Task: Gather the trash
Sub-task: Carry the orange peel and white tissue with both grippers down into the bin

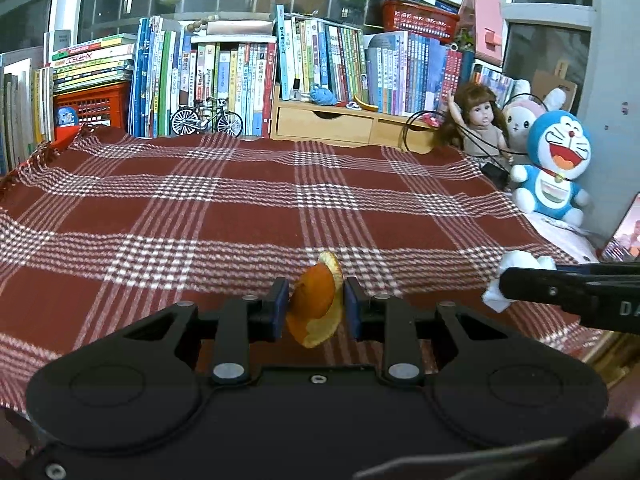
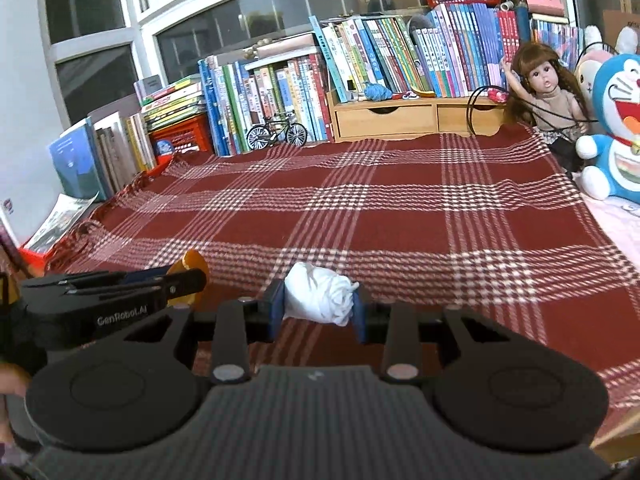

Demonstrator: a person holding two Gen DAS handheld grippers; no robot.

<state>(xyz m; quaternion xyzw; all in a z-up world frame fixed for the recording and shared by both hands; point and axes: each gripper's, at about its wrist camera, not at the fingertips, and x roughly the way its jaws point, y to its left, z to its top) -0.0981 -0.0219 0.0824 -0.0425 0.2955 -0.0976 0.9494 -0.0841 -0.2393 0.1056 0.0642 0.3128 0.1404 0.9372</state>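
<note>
- Currently, left gripper [image 1: 316, 307] is clamping an orange peel [image 1: 316, 308] between its blue pads; peel is standing on edge, curling up past the fingertips toward 12 o'clock.
- Right gripper [image 2: 319, 306] is squeezing a crumpled white tissue [image 2: 318, 298]; wad is bulging above and ahead of the pads.
- Both pieces of trash are riding above the red plaid blanket [image 1: 240, 208], near its front edge, not resting on it, as far as I can judge.
- In the left wrist view the right gripper is showing at 3 o'clock with the tissue at its tip; in the right wrist view the left gripper is showing at 9 o'clock with the peel. The two are sitting side by side, apart.
- No bin or bag is showing in either view; drop-off point cannot be told.
- Blanket itself is looking free of further scraps; books [image 1: 224, 80], a toy bicycle [image 1: 207, 118], a doll [image 1: 480, 120] and a blue plush [image 1: 554, 164] are lining the far side from 10 to 2 o'clock.
- Risk, my reading: peel is being held by a thin curved edge, so a quick swing could be twisting it loose.
- Risk: tissue is soft and compressible; any easing of the jaws could be letting it slip out onto the cloth.
- Risk: grippers travelling close together could be knocking one load free.
</note>
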